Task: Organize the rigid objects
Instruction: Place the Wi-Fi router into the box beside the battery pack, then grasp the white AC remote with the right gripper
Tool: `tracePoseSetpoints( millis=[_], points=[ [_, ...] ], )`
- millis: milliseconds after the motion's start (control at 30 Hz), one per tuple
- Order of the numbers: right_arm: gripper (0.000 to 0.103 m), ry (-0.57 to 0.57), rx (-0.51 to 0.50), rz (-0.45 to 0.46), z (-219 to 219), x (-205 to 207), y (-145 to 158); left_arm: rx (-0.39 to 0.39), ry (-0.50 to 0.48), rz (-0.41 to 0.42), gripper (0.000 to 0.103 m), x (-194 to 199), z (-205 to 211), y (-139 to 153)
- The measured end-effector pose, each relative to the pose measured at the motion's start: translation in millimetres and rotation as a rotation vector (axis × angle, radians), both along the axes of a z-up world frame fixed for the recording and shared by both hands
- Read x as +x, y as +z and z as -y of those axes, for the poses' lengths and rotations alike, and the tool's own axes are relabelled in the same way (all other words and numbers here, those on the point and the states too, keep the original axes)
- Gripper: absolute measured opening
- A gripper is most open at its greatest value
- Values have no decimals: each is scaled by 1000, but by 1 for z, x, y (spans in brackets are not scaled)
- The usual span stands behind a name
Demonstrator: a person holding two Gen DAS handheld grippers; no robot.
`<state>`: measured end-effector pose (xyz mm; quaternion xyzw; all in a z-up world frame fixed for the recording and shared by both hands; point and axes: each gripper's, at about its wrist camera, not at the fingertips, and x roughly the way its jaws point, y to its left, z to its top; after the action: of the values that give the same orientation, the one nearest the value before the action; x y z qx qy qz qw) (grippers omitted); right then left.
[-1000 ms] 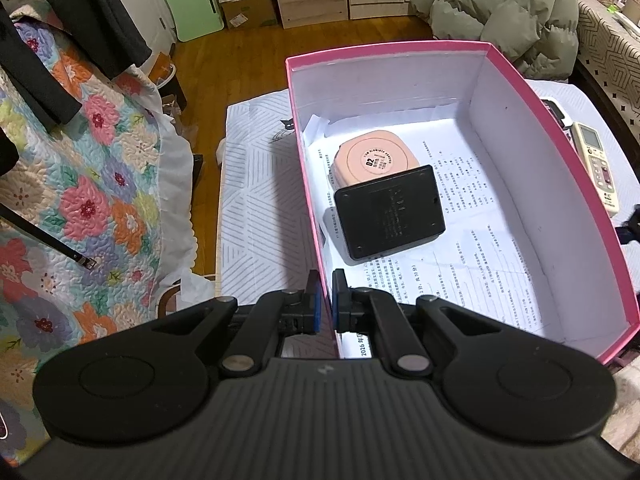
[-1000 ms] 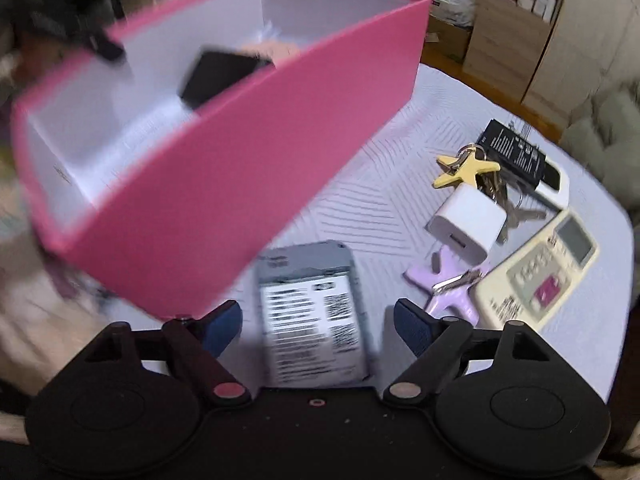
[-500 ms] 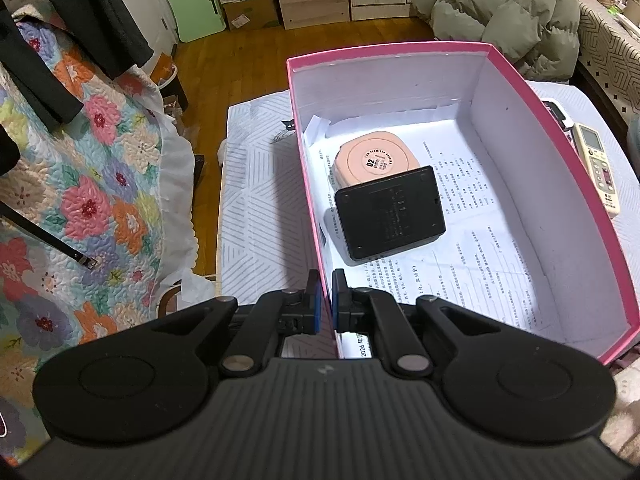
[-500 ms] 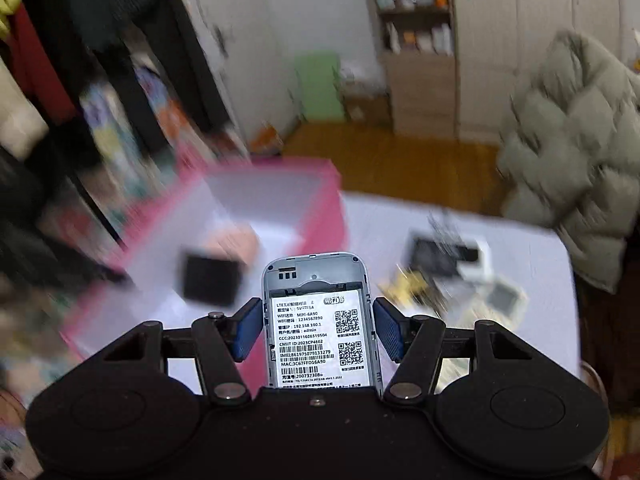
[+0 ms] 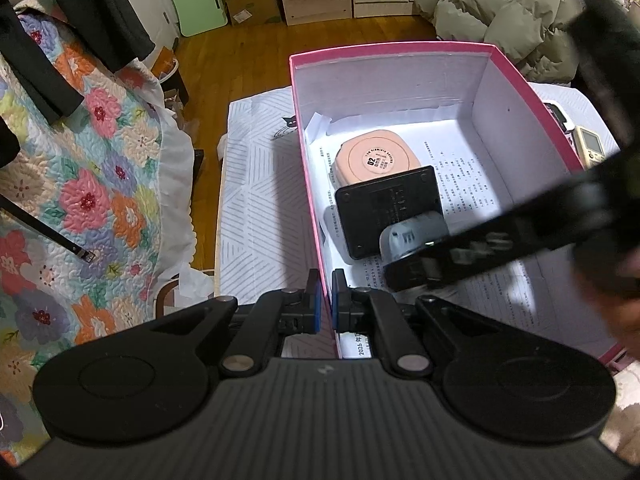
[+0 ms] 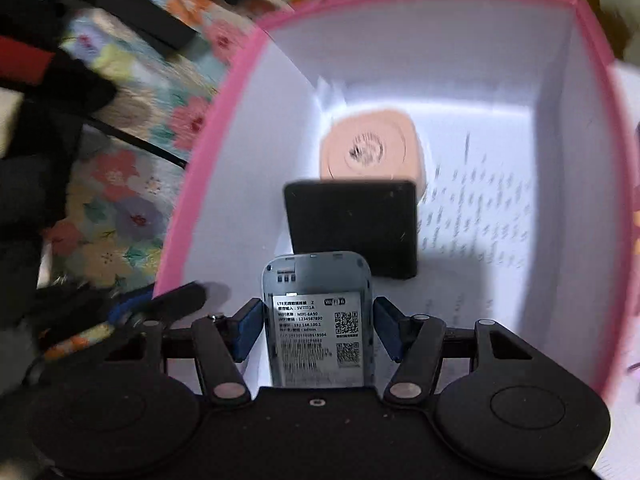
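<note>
Router grey, label up | right tool clamped | over pink box

i see a pink box with white inner walls, holding a peach case and a black device; grey router with white label; floral multicoloured quilt; white cloth with grey line pattern.

Round case behind flat square device, both inside box.
</note>
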<state>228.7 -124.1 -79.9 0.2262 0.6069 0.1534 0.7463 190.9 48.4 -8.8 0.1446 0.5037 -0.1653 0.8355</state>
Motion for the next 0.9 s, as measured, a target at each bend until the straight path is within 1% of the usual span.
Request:
tracePoseSetpoints(
  millis=[67,133,200,300,333,367,433,500,567,633,667,800,900],
  points=[
    [67,-65,93,-58,4,1,-12,-7,4,-3,3,0,-1,0],
    [69,-93,161,-77,14,0,-13,-5,2,0,3,0,-1,0],
    [69,-105,180,-7,28,-12,5,-2,-2,1,3,0,-2,0],
    [72,-77,161,139,48,-42,48,6,-10,6,4,-1,-1,0],
    [72,-70,145,192,54,-54,62,10,-13,8,4,-1,0,-1],
    [73,-69,109,261,62,-69,78,12,-15,10,4,-2,0,-1],
    [78,-66,18,389,77,-92,100,13,-18,10,4,-2,0,-1],
    [79,-88,-98,491,96,-108,112,14,-19,11,4,-2,0,-1],
    [79,-133,-232,538,115,-123,113,13,-19,11,4,-2,0,0],
    [79,-181,-319,528,134,-130,107,15,-18,12,4,-2,0,0],
    [79,-215,-342,501,146,-132,99,16,-15,12,4,-2,0,0],
    [79,-273,-337,402,190,-127,69,30,-15,18,4,-2,3,0],
    [79,-330,-338,313,208,-120,42,29,-16,20,4,-3,3,-1]
  ],
)
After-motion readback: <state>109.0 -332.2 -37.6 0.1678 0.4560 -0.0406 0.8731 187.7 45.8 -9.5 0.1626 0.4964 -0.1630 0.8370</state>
